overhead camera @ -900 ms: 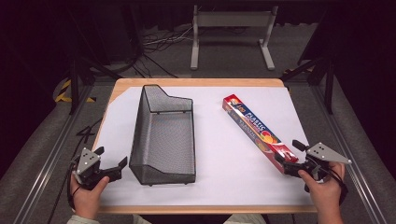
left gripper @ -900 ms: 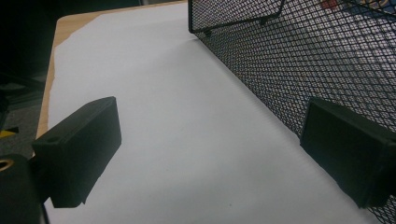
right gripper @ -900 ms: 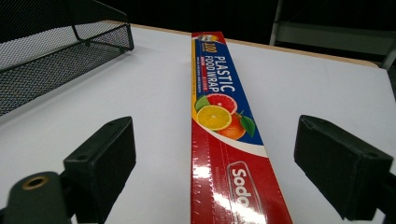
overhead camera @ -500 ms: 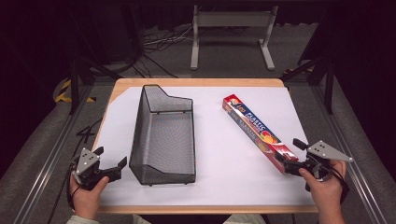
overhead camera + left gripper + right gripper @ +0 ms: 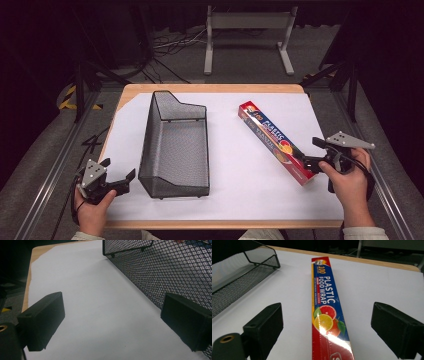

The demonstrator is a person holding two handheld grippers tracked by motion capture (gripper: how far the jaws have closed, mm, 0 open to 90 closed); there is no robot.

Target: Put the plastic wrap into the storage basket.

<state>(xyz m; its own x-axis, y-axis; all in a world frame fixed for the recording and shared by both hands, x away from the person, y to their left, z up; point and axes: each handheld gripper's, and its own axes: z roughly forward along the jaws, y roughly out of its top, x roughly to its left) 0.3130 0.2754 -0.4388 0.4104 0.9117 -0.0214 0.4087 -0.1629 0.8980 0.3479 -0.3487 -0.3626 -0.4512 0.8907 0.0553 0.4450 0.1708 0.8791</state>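
High view: wire basket (image 5: 175,145) mid-table, plastic wrap box (image 5: 276,141) well right.

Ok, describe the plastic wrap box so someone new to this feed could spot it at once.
On the white sheet covering the table, look right of the black mesh basket. The plastic wrap box lies flat and slanted, its near end between the open right gripper's jaws. It is the scene's one colourful item: red and blue with citrus pictures.

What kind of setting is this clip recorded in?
Probably a lab or studio recording bench: a wooden table under a white sheet, dark surroundings, loose floor cables and a metal stand behind it.
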